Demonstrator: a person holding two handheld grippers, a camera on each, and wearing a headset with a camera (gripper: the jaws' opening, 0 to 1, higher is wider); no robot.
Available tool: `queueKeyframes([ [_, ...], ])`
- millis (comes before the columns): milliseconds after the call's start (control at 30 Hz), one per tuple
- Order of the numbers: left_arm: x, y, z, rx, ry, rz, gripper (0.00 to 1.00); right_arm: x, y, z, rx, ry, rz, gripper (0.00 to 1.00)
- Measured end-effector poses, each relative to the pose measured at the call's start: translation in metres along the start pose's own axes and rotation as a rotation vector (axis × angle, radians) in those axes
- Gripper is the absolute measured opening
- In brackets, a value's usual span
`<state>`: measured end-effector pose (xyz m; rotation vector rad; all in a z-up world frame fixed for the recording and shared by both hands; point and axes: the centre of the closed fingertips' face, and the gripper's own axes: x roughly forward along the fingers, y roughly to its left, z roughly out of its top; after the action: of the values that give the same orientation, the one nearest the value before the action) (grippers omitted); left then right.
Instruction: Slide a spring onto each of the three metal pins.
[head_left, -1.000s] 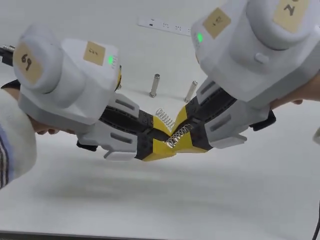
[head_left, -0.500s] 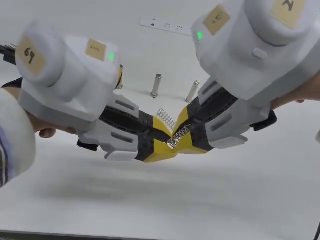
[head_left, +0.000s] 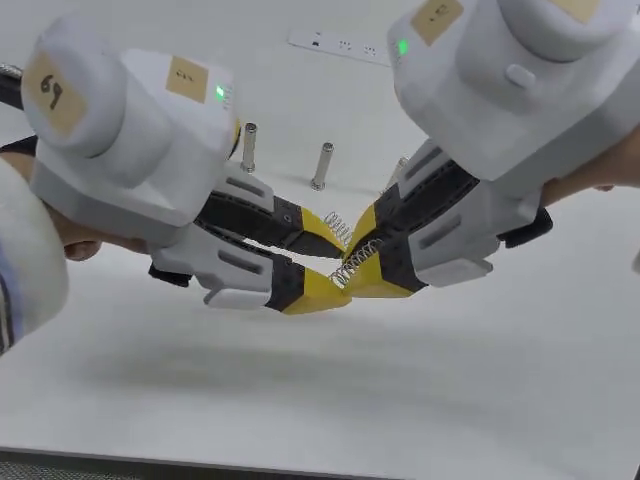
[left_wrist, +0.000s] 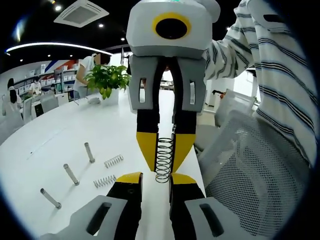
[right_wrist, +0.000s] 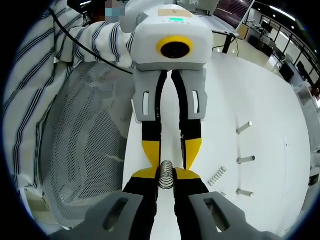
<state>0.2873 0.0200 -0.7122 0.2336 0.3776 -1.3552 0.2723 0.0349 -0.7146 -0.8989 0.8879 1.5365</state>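
The right gripper (right_wrist: 166, 175) is pinching a spring (left_wrist: 164, 159) in mid-air, offering it to the left gripper (left_wrist: 156, 178); those jaws are sitting spread around its free end, probably for regripping before the bare pins (left_wrist: 70, 174).

Three slim metal pins (left_wrist: 71, 174) stand upright in a row on the white surface (left_wrist: 55, 135), and all three are bare. Two loose springs (left_wrist: 104, 181) lie on their sides near that row, apart from each other. A third spring (left_wrist: 163, 159), a thin silvery coil, is held off the surface lengthwise between the yellow tips of the right claw (head_left: 360, 262), one end poking out past them.
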Motion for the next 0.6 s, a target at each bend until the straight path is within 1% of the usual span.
queueKeyframes([
  [67,-0.002,0.001,-0.001,0.000,0.003,0.007,0.14,-0.001,-0.001,0.001,-0.006,0.008,-0.008,0.08],
  [133,-0.004,0.003,-0.003,0.008,0.018,0.017,0.17,-0.001,-0.002,0.002,-0.011,0.012,-0.016,0.08],
  [167,-0.006,0.004,-0.006,0.006,0.029,0.014,0.17,-0.001,-0.003,0.002,-0.014,0.013,-0.021,0.08],
  [233,-0.010,0.004,-0.009,0.000,0.037,0.011,0.17,0.000,-0.004,0.003,-0.014,0.013,-0.024,0.08],
  [333,-0.016,0.006,-0.013,-0.009,0.046,0.013,0.22,0.001,-0.003,0.003,-0.017,0.018,-0.022,0.08],
  [433,-0.026,0.009,-0.018,-0.018,0.050,0.024,0.29,0.002,-0.002,0.001,-0.021,0.033,-0.019,0.08],
  [500,-0.033,0.009,-0.020,-0.019,0.049,0.022,0.27,0.003,-0.001,-0.001,-0.027,0.044,-0.020,0.08],
  [533,-0.035,0.010,-0.022,-0.032,0.051,0.026,0.27,0.003,-0.001,-0.002,-0.026,0.045,-0.019,0.08],
  [600,-0.042,0.014,-0.027,-0.028,0.061,0.046,0.32,0.003,0.000,-0.003,-0.024,0.048,-0.017,0.08],
])
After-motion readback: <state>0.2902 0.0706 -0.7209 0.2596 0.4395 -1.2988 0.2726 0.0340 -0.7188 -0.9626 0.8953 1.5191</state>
